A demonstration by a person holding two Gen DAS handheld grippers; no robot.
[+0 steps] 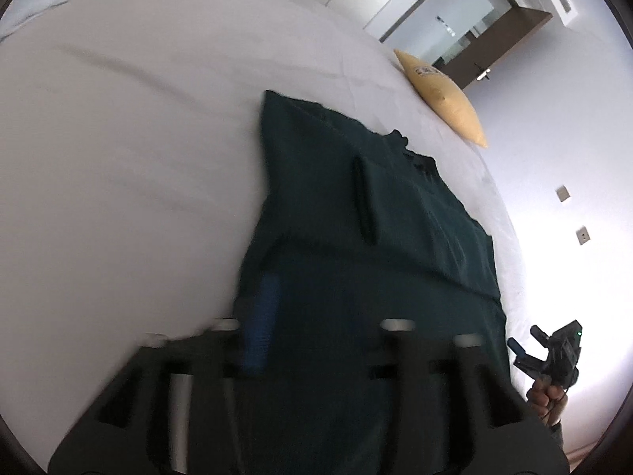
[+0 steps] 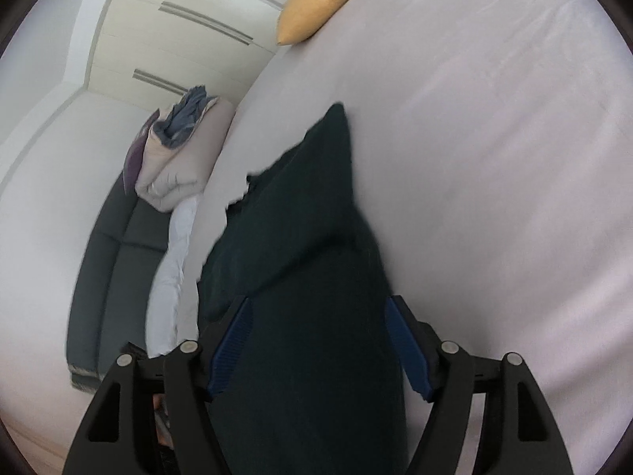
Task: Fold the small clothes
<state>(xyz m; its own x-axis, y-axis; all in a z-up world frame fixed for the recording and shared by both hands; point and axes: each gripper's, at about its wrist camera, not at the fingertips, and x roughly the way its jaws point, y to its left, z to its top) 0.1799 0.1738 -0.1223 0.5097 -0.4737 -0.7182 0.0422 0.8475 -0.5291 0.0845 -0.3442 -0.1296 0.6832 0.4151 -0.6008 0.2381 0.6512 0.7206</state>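
Left wrist view first: the dark green garment [image 1: 356, 213] lies spread across the white bed [image 1: 118, 158], a folded layer across its middle, and its near end runs up between the fingers of the left gripper [image 1: 316, 316] — one blue pad [image 1: 261, 324] shows at the cloth's left edge, the other is hidden, so whether these tongs are clamped cannot be told. Over on the right wrist view, the right gripper [image 2: 320, 340] has its blue pads [image 2: 231, 348] spread apart with the garment [image 2: 308, 237] bulging between them, touching both — wide, not pinched. Further out, a yellow pillow [image 1: 443, 99] sits at the bed's edge, a rolled duvet [image 2: 174, 166] rests on a dark sofa [image 2: 114, 277] beside the bed.
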